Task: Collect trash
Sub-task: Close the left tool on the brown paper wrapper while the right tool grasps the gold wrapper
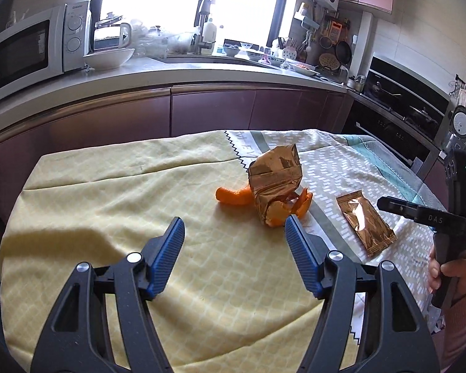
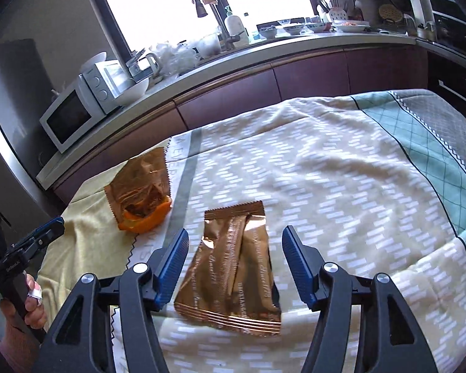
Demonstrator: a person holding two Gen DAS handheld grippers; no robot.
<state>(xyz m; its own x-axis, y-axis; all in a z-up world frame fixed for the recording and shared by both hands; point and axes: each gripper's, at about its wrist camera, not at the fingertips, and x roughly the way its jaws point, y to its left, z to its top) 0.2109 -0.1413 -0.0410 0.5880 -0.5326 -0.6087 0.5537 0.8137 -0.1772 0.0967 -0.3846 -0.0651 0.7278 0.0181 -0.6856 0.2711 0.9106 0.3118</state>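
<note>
**Two open claws over trash on a cloth**

Left gripper (image 1: pixel 234 230) wide open, nothing between its blue pads, hanging above the yellow part of the tablecloth (image 1: pixel 93 186). Just past its tips, near the middle of the cloth: a crumpled gold bag (image 1: pixel 275 180), standing up, bent and torn. Orange peel (image 1: pixel 234 195) poking out from behind the bag on one side, more peel at the bag's mouth on the other. How much peel sits inside, too hidden to tell.

Right gripper (image 2: pixel 235 248) also released, pads apart. Flat gold wrapper (image 2: pixel 233 276) lying on the white-patterned part of the cloth, right between the two pads but not pinched. Tiny writing on the wrapper, too small and blurry to read. Same wrapper (image 1: pixel 365 223) seen from the left camera, near the cloth's right edge.

Person's hand (image 1: pixel 447 273) cut off at the picture's side, wrapped round the right handle. Other hand (image 2: pixel 25 307) cut off too, with something small and white on one finger; hard to make out what.

Table under the cloth fully covered. Behind it, counter (image 1: pixel 171 71) with a microwave (image 1: pixel 31 49) and a white bowl (image 1: pixel 108 57). Window too bright to see through.
</note>
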